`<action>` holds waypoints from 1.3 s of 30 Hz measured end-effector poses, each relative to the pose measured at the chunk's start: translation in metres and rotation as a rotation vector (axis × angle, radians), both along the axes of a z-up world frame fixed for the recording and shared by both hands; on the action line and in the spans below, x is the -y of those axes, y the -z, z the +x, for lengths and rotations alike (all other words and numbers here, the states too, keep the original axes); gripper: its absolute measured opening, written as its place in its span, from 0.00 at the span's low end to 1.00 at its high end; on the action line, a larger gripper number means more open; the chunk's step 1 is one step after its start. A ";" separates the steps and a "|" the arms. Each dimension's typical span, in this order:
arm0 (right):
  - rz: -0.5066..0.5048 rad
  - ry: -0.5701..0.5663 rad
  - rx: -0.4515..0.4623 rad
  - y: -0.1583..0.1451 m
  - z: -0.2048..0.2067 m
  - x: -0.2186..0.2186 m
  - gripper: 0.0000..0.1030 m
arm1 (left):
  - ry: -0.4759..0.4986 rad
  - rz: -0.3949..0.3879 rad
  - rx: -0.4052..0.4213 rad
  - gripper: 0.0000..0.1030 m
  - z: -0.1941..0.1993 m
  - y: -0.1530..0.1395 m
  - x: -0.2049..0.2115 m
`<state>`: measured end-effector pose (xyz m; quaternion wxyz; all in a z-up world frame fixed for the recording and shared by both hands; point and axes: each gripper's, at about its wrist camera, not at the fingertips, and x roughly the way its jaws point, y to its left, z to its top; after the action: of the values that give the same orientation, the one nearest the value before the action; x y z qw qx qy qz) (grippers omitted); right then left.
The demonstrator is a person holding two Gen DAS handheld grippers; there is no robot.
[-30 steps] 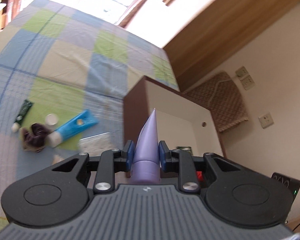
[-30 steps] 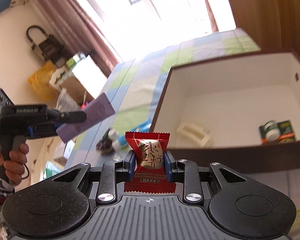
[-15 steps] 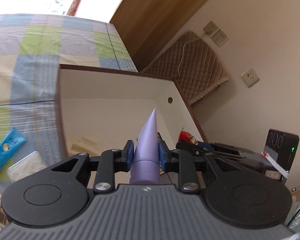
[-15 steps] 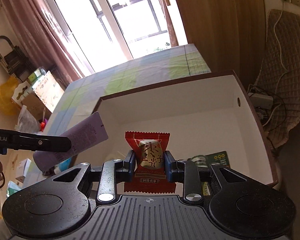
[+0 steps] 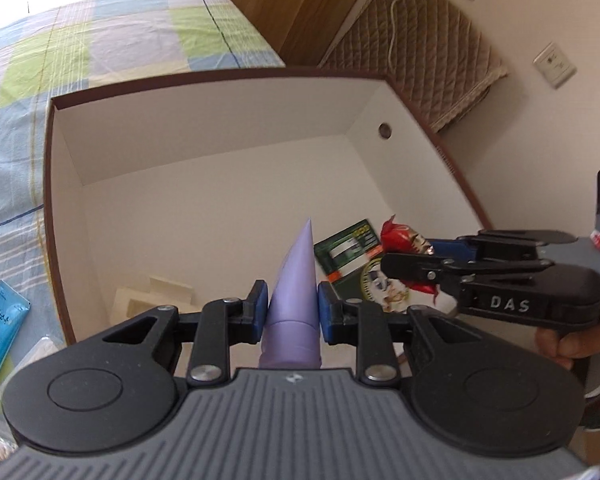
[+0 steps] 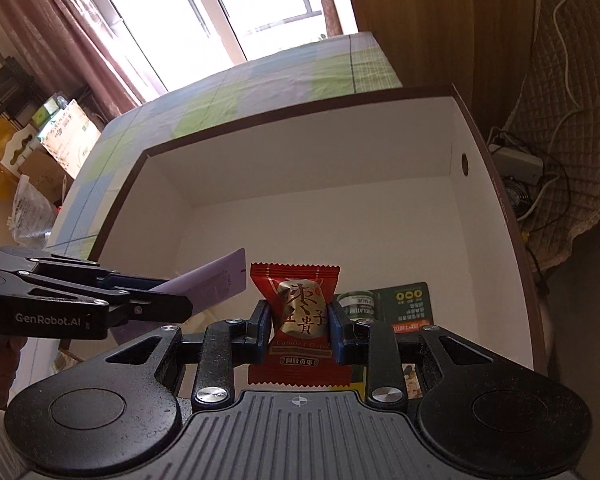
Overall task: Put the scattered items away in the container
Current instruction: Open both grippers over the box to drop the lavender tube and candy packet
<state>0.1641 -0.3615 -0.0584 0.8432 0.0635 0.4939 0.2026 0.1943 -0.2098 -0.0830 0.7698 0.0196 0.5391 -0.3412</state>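
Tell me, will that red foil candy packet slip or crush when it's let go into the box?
The red foil candy packet, pinched by the right gripper, looks puffy and probably light. Its glossy wrapper may be slippery. Its flat shape suggests it would land without rolling in the white-lined box.

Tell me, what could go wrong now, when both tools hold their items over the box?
The left tool with the purple tube and the right tool with the red candy packet hang close together over the box; they might bump. Dropped, the candy could land on the green package.
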 end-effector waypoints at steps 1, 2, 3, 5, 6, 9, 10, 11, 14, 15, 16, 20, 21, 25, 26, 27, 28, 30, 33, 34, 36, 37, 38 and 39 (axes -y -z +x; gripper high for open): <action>0.001 0.005 -0.017 0.004 0.004 0.001 0.31 | 0.007 0.020 0.000 0.21 0.001 0.004 0.002; 0.001 0.009 -0.030 0.006 0.006 0.002 0.31 | 0.016 0.040 0.000 0.21 0.003 0.008 0.004; 0.001 0.009 -0.039 0.007 0.008 0.002 0.31 | 0.028 0.060 0.002 0.21 0.005 0.011 0.008; -0.002 0.002 -0.046 0.008 0.011 0.003 0.31 | 0.052 0.096 0.007 0.21 0.007 0.017 0.012; -0.003 -0.002 -0.049 0.008 0.011 0.004 0.31 | 0.058 0.106 0.006 0.21 0.008 0.018 0.014; -0.010 -0.009 -0.052 0.007 0.015 0.005 0.31 | 0.071 0.125 0.000 0.20 0.013 0.022 0.018; -0.012 -0.009 -0.053 0.008 0.017 0.005 0.31 | 0.074 0.125 -0.002 0.20 0.014 0.023 0.018; -0.014 -0.010 -0.055 0.008 0.017 0.006 0.31 | 0.076 0.126 -0.001 0.20 0.015 0.022 0.019; -0.018 -0.013 -0.058 0.009 0.020 0.004 0.31 | 0.081 0.128 0.000 0.20 0.016 0.021 0.023; -0.019 -0.014 -0.059 0.010 0.021 0.002 0.31 | 0.081 0.128 0.000 0.20 0.016 0.021 0.024; -0.020 -0.016 -0.060 0.011 0.022 0.001 0.31 | 0.084 0.129 -0.001 0.19 0.016 0.021 0.025; -0.022 -0.024 -0.066 0.013 0.023 -0.002 0.31 | 0.094 0.151 -0.022 0.16 0.016 0.026 0.027; -0.022 -0.025 -0.068 0.014 0.023 -0.003 0.31 | 0.097 0.157 -0.030 0.16 0.015 0.028 0.027; -0.027 -0.039 -0.079 0.017 0.023 -0.007 0.31 | 0.097 0.168 -0.044 0.18 0.013 0.032 0.023; -0.029 -0.042 -0.082 0.018 0.023 -0.008 0.31 | 0.096 0.169 -0.043 0.19 0.013 0.031 0.021; -0.030 -0.046 -0.085 0.019 0.023 -0.010 0.32 | 0.094 0.170 -0.042 0.20 0.013 0.030 0.020; -0.031 -0.050 -0.087 0.019 0.023 -0.011 0.32 | 0.093 0.172 -0.041 0.20 0.013 0.030 0.019; -0.034 -0.058 -0.093 0.021 0.022 -0.013 0.32 | 0.091 0.176 -0.038 0.23 0.013 0.029 0.017; -0.040 -0.069 -0.096 0.023 0.022 -0.018 0.32 | 0.092 0.199 -0.020 0.31 0.012 0.028 0.015; -0.041 -0.075 -0.096 0.024 0.022 -0.020 0.32 | 0.092 0.206 -0.013 0.33 0.012 0.027 0.015; -0.047 -0.087 -0.096 0.025 0.022 -0.023 0.32 | 0.093 0.218 -0.003 0.34 0.011 0.026 0.014; -0.054 -0.090 -0.096 0.026 0.023 -0.025 0.36 | 0.092 0.223 0.003 0.35 0.011 0.026 0.013; -0.059 -0.100 -0.099 0.027 0.023 -0.027 0.46 | 0.095 0.226 0.008 0.37 0.011 0.025 0.013; -0.069 -0.105 -0.098 0.027 0.023 -0.029 0.75 | 0.098 0.230 0.014 0.41 0.010 0.024 0.013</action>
<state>0.1872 -0.3328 -0.0855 0.8080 0.0180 0.5438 0.2260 0.2046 -0.2227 -0.1074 0.7487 0.1363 0.5677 -0.3140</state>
